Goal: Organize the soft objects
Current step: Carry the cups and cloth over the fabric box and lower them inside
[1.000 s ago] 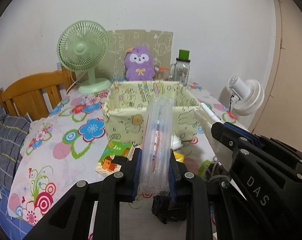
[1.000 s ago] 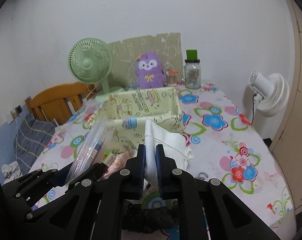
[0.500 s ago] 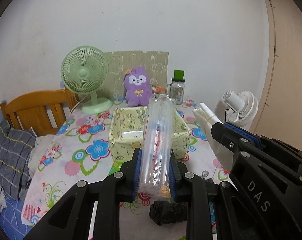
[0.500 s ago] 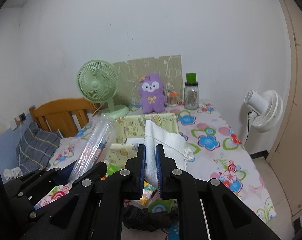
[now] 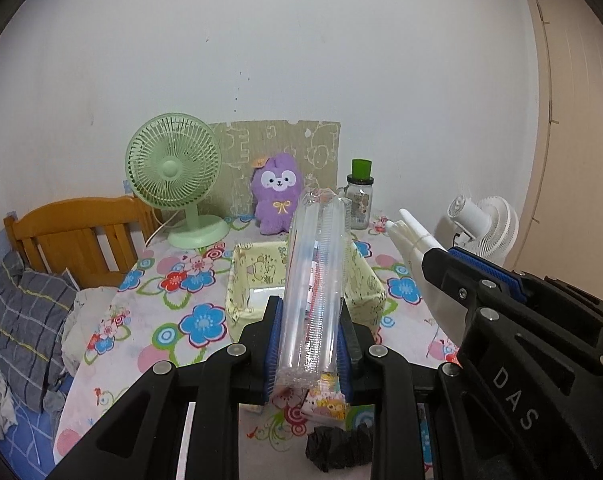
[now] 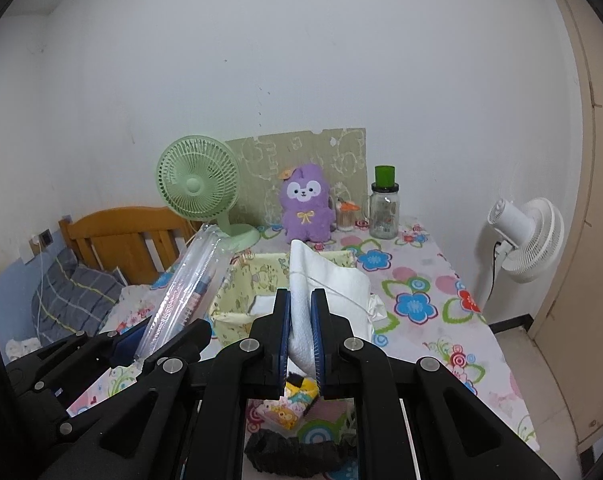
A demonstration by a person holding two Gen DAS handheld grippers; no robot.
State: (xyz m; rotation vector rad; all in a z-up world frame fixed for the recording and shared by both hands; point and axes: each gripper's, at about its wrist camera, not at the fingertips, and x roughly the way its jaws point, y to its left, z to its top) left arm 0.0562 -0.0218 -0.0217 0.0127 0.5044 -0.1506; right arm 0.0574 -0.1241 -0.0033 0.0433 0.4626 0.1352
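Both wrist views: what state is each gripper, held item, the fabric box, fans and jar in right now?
Left gripper: shut on clear plastic pack, held up off the table.
Right gripper: shut on white cloth, lifted.
Fabric box: open-topped, something white lies inside.
Green fan: upright; running or not, cannot tell.
White fan: standing beside the table.
Jar: upright, green lid on.
Purple plush: sitting upright.

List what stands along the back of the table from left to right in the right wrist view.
Green fan → purple plush toy → small cup with an orange top → glass jar with a green lid. Off the table's right edge stands a white fan.
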